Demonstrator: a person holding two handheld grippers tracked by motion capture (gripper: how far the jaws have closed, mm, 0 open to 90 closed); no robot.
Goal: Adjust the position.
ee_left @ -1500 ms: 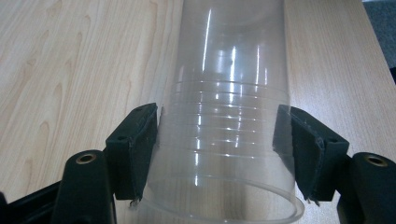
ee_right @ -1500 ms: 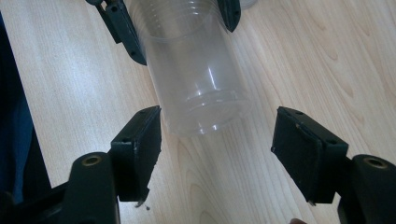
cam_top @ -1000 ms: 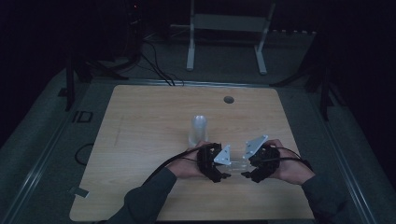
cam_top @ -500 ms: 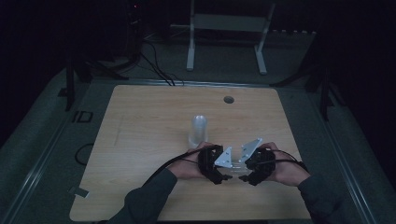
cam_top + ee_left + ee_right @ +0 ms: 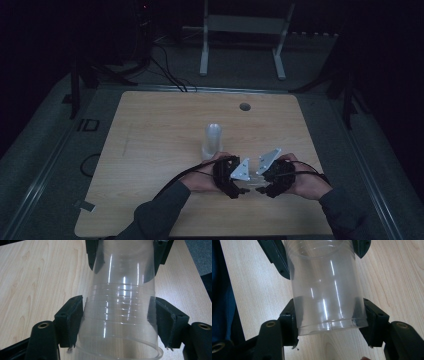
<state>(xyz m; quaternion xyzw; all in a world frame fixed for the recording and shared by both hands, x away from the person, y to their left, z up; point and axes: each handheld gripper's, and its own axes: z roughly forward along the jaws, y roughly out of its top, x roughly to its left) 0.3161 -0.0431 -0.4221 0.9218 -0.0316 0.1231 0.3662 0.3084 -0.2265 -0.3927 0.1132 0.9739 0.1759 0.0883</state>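
Two hand-held grippers meet near the front of the wooden counter (image 5: 150, 150), and a clear plastic cup (image 5: 120, 312) lies on its side between them. The left hand-held gripper (image 5: 241, 190) has the wide, open end of the cup between its jaws. Its black pads (image 5: 71, 322) sit right against the ribbed sides of the cup, one on each side; these jaws have just been opening a little with the cup between them, and I cannot tell if they press on it. The right hand-held gripper (image 5: 261, 190) comes from the other side. Its jaws have just been closing, and now its pads (image 5: 291, 322) squeeze the flat bottom end of the same cup. The cup is held low above the counter, in front of the person. A little farther back on the counter stands a stack of clear cups (image 5: 212, 141), upright and apart from both grippers. A small round hole (image 5: 244, 106) is near the far edge.
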